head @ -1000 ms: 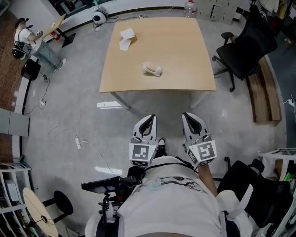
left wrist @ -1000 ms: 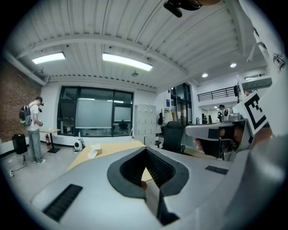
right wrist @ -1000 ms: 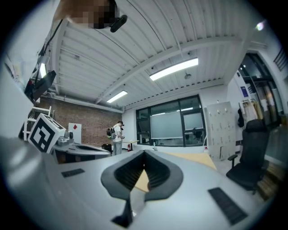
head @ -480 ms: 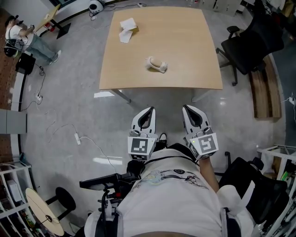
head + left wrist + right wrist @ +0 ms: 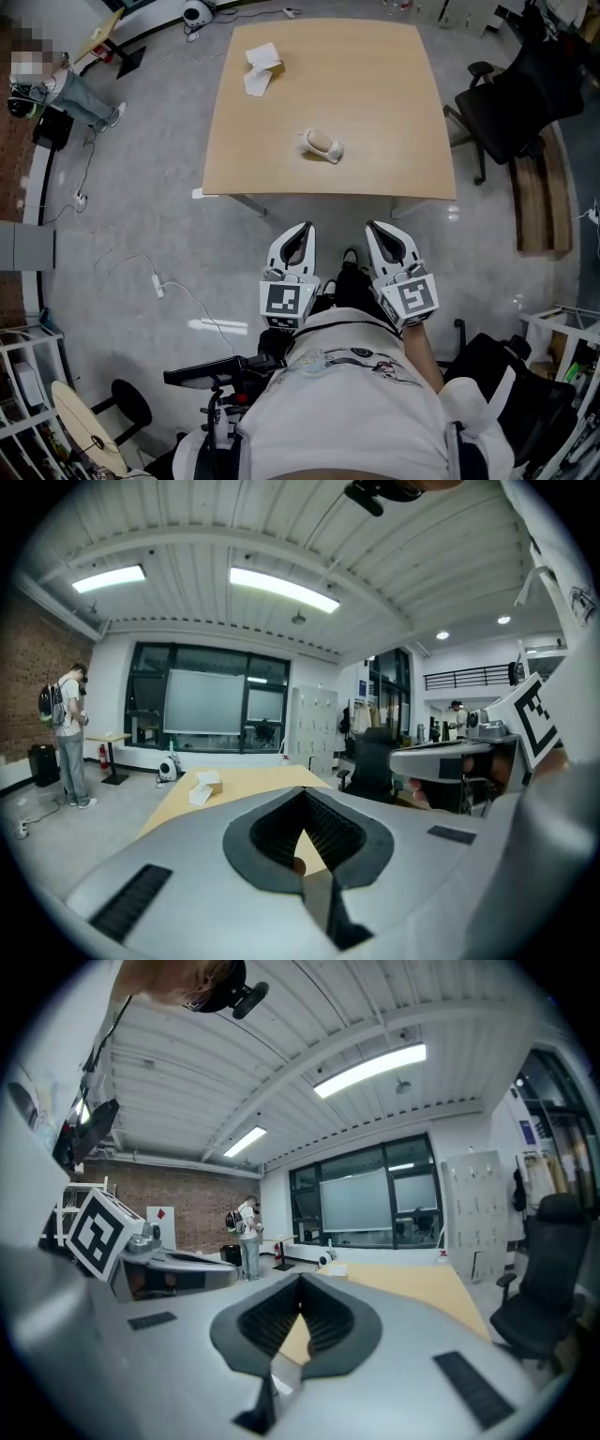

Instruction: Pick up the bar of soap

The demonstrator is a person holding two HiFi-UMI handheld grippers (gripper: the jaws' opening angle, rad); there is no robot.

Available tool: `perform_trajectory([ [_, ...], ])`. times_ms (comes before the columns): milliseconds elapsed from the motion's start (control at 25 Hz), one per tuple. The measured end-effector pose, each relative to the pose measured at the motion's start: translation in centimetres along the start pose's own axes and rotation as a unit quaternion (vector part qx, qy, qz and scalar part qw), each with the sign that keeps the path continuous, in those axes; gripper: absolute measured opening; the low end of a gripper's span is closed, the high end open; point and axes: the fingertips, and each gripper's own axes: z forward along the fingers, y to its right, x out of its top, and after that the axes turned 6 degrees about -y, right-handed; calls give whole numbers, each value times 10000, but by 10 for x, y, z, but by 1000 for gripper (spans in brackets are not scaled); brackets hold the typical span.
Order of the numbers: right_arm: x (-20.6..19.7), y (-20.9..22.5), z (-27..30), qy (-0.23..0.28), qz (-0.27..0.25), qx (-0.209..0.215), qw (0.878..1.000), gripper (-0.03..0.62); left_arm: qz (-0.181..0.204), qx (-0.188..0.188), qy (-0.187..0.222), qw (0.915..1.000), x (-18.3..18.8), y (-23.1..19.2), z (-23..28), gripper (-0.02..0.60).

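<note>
Nearer the table [image 5: 375,84] than before, the left gripper [image 5: 301,230] and right gripper [image 5: 379,229] are carried side by side, both closed and empty, since the bar of soap [image 5: 322,145] lies mid-table, well apart.

Light wooden table [image 5: 375,94]: near edge open up to pale soap bar [image 5: 322,144]; white folded paper [image 5: 260,67] at far-left corner; black office chair [image 5: 511,103] beside right edge

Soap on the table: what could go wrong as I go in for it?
Both the left tool and the right tool are shut; unless one opens first, it may just shove the soap across the table. The soap lies on a white base, which could slide or get pinched along with it.
</note>
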Motion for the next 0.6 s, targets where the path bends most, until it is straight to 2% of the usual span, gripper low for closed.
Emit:
perform_trajectory([
  [120, 7, 16, 18, 57, -2, 135, 9999, 5, -93, 125, 31, 9999, 10, -8, 19, 0],
  [280, 27, 38, 42, 217, -48, 339, 9992, 5, -6, 383, 82, 9992, 29, -20, 50, 0],
  [600, 42, 80, 72, 283, 146, 689, 9971, 5, -9, 554, 127, 9984, 56, -17, 98, 0],
])
